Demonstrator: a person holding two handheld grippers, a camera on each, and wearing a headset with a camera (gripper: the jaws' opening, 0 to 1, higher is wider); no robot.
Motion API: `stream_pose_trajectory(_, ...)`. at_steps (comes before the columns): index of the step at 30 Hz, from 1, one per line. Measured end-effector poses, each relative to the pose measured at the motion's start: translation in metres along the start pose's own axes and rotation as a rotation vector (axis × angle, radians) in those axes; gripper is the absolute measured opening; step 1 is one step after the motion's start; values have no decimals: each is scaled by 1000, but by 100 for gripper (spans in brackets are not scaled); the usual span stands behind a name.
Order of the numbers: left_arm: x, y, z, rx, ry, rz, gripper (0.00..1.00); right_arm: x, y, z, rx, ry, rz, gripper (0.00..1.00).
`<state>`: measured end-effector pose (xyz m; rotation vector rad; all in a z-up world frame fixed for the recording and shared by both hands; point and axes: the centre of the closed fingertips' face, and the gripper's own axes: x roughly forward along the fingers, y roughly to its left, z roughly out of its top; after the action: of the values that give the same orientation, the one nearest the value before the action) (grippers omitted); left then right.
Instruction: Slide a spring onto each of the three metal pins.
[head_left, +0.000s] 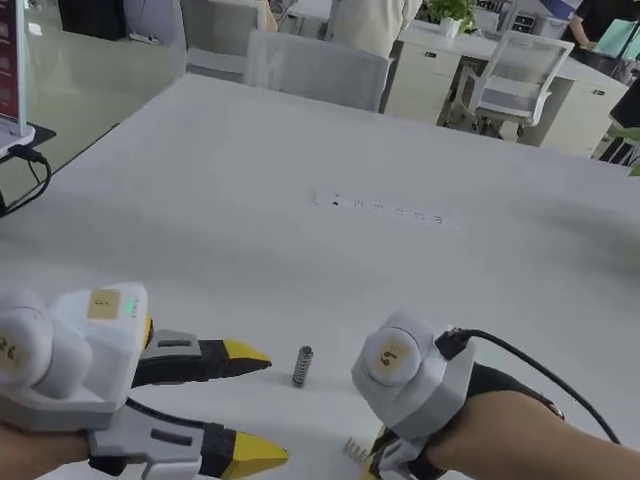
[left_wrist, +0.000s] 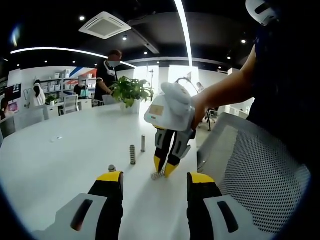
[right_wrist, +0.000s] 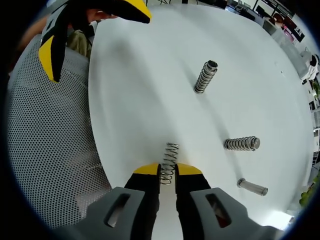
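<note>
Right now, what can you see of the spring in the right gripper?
The spring is a small coil of bare silvery wire, evenly wound. The right gripper pinches one end between its yellow tips. The rest juts forward, free, low over the white table. Whether its far end touches the table is unclear.

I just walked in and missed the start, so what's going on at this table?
A person works with two handheld grippers. The right gripper is shut on a spring, low over the table. The first pin and second pin already wear springs; the third pin is bare. The left gripper is open beside them, holding nothing.
</note>
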<state>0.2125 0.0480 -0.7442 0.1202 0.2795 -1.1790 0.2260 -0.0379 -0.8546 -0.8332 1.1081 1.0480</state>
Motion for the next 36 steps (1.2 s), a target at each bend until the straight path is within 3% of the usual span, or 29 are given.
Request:
stream_pose_trajectory(8,-2,2,1,1,5,-1,45,-2,-1,3,-15,0,4,8)
stream_pose_trajectory(21,10,-6,0,11,14,-38,44,-30,0,13,-21,-44,29,8)
stream_pose_trajectory(29,16,-9,-1,17,23,-67,41,-56,9,27,-117,-61,51,8)
stream_pose_trajectory(36,24,-12,3,34,23,-95,37,-68,18,38,-199,-68,70,8)
